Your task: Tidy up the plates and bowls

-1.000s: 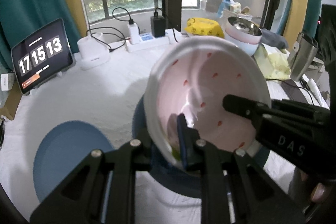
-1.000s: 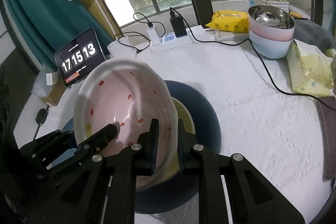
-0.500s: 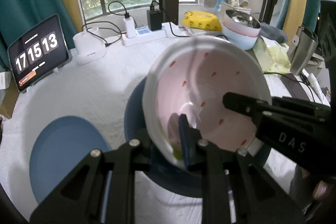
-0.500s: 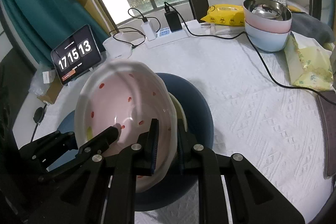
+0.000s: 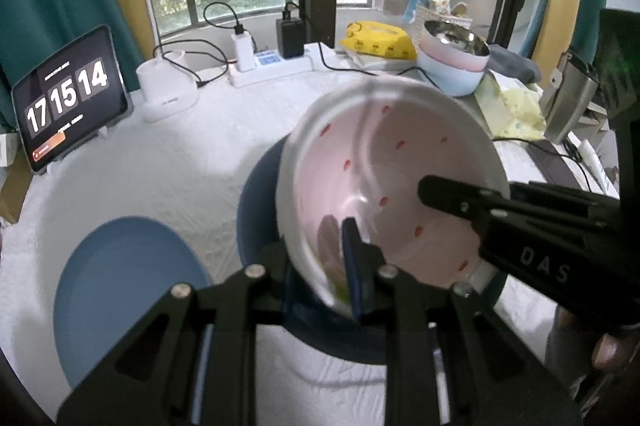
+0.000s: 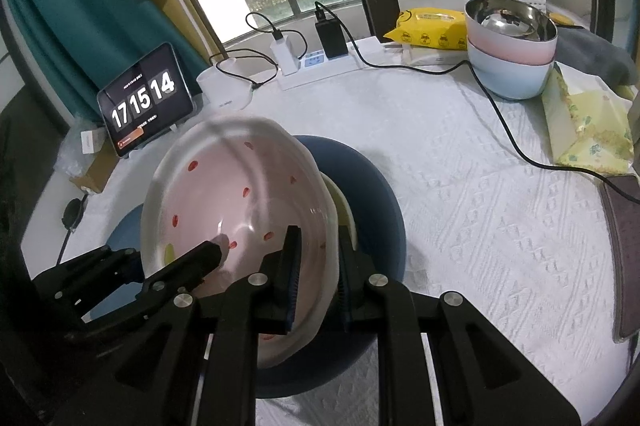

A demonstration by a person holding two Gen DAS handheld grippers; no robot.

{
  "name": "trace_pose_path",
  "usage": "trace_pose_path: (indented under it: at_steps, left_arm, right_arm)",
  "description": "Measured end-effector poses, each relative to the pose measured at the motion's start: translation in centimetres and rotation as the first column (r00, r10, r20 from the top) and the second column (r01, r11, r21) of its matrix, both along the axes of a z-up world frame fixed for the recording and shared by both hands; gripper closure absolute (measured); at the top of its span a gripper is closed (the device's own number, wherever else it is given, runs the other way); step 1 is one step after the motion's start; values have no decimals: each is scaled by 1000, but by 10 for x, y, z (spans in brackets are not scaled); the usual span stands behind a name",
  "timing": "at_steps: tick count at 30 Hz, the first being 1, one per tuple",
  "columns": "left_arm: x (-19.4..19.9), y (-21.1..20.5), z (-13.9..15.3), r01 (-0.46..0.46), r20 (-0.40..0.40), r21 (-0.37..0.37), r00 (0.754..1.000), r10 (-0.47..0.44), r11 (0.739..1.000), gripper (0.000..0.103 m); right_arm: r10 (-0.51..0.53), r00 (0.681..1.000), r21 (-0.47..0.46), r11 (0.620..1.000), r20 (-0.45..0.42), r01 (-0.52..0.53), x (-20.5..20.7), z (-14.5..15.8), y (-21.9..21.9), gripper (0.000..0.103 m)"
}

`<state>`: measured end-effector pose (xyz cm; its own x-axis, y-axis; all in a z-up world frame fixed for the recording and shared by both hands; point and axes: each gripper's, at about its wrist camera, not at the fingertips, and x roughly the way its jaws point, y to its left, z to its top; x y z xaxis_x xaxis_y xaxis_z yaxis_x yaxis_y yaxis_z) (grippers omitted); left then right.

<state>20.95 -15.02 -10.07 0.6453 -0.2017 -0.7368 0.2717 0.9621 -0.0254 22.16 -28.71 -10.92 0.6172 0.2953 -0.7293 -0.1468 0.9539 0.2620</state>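
Bowl (image 6: 240, 202): we hold it tilted over the dark blue bowl (image 6: 372, 186)
Left tongs (image 5: 324, 262): clamped on bowl rim
Right tongs (image 6: 316, 258): clamped on bowl rim

Pink bowl (image 6: 236, 202) hides yellow dish (image 6: 340, 210) underneath.

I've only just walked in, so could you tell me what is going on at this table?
A person is tidying dishes with a handheld gripper in each hand. Both the left gripper and the right gripper are clamped on the rim of one pink bowl with red spots, held tilted over a dark blue bowl on the white tablecloth. A blue plate lies beside it, and a stack of bowls stands further back.
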Motion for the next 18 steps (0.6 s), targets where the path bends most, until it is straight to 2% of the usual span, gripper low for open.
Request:
trace_pose_path:
  at_steps: [7, 9, 18]
  left_arm:
    - [-2, 5, 1, -28, 12, 19, 1000, 28, 999, 80]
    - [-3, 8, -1, -28, 8, 10, 1000, 28, 1000, 80]
    - [-7, 12, 1, -32, 23, 8, 999, 32, 999, 80]
  right_arm:
    - [-2, 1000, -23, 1000, -3, 2, -1, 0, 1, 85]
    - [3, 1000, -22, 1000, -3, -3, -1, 0, 2, 75]
    - [12, 1000, -50, 999, 0, -12, -3, 3, 10, 71]
